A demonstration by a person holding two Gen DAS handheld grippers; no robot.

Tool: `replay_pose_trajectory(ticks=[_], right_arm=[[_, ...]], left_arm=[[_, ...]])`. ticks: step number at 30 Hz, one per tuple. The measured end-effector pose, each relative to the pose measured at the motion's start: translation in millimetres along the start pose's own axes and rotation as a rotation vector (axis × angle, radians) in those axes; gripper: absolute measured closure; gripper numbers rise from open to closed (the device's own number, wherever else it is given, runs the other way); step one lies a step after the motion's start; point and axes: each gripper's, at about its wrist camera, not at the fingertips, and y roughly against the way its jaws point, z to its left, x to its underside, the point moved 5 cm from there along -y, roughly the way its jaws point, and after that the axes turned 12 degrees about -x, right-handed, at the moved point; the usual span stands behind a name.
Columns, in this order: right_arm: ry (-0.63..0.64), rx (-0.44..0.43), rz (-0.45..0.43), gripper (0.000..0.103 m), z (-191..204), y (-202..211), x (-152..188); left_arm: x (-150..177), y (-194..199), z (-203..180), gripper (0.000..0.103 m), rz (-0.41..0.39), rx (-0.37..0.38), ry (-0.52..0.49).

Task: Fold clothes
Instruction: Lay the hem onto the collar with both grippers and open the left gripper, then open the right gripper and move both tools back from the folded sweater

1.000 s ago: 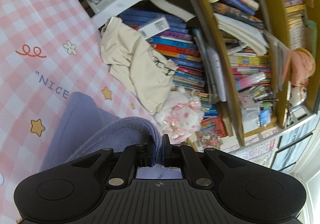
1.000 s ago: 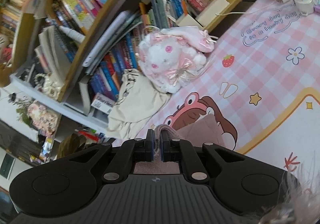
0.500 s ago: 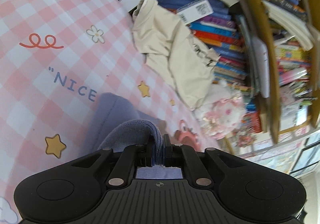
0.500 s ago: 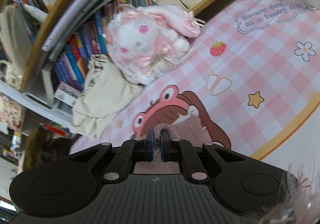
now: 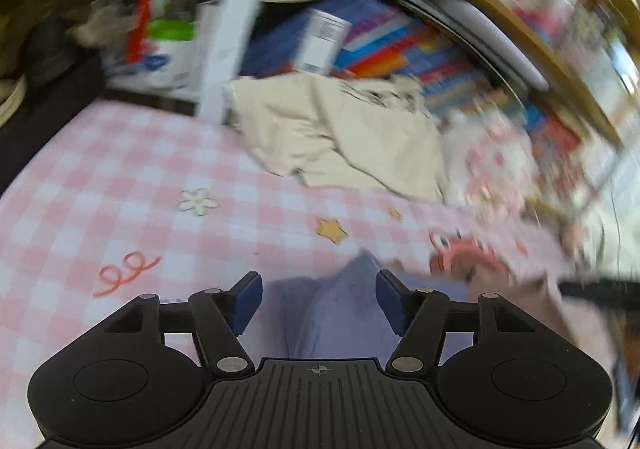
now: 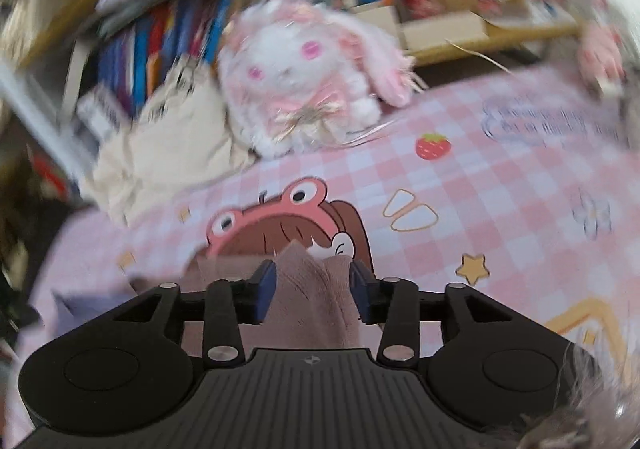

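- My left gripper (image 5: 319, 301) is opening; the purple cloth (image 5: 340, 313) lies loose between its jaws on the pink mat (image 5: 120, 185).
- My right gripper (image 6: 313, 291) is opening too, over the brown cloth (image 6: 308, 289).
- A pad may catch the cloth and spoil the fold.

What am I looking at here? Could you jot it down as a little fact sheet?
Surface: pink checked cloth
Left gripper: jaws opening, lilac garment between them, pads clear of it
Right gripper: jaws opening, mauve garment between them
Waiting: cream garment, crumpled by the bookshelf
Also there: plush rabbit
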Motion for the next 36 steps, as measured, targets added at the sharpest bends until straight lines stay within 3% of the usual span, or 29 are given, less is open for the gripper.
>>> replay_pose_trajectory(ticks=[3,4,5,6,7,10,12,19,25,27,32,33,34,36], right_arm=[[0.089,0.038,0.02,0.064,5.0,-14.2,3.4],[0.099,0.045,0.02,0.071,5.1,-17.4,3.4],[0.109,0.051,0.019,0.082,5.3,-20.7,3.4],[0.12,0.057,0.019,0.098,5.4,-23.9,3.5],[0.08,0.049,-0.003,0.098,1.3,-22.0,2.9],[-0.042,0.023,-0.071,0.098,-11.4,-15.5,1.0],[-0.063,0.067,-0.016,0.098,-21.0,-26.7,6.7],[-0.058,0.076,0.019,0.096,-26.5,-35.7,10.2],[-0.067,0.059,-0.044,0.072,-17.6,0.6,9.0],[-0.058,0.053,-0.043,0.069,-11.7,15.6,17.5],[-0.015,0.079,0.036,0.069,-5.3,30.8,57.3],[-0.009,0.086,0.053,0.072,-5.8,29.2,64.3],[-0.01,0.084,0.058,0.085,-6.3,28.4,68.1],[-0.014,0.059,0.029,0.093,-6.0,30.0,71.4]], left_arm=[[3.1,-10.3,-17.5,0.042,-0.032,-0.029,-0.127],[2.7,-15.3,-20.1,0.054,-0.033,-0.044,-0.136],[2.0,-20.3,-21.1,0.082,-0.03,-0.05,-0.127],[0.9,-23.5,-19.9,0.095,-0.026,-0.042,-0.098],[-0.3,-25.1,-17.2,0.1,-0.024,-0.027,-0.06],[2.9,-35.9,-1.3,0.1,-0.001,-0.016,0.06],[7.5,-45.2,7.2,0.1,0.034,-0.033,0.111],[14.1,-51.0,7.0,0.094,0.057,-0.072,0.095],[11.6,-16.5,0.5,0.093,0.017,-0.07,0.086],[14.1,-1.4,-2.6,0.093,0.008,-0.052,0.084],[45.3,11.7,-1.3,0.087,0.093,-0.045,0.103],[49.4,12.6,-1.3,0.087,0.099,-0.04,0.108],[53.5,13.4,-1.3,0.087,0.104,-0.035,0.113],[56.6,13.2,0.1,0.087,0.106,-0.026,0.13]])
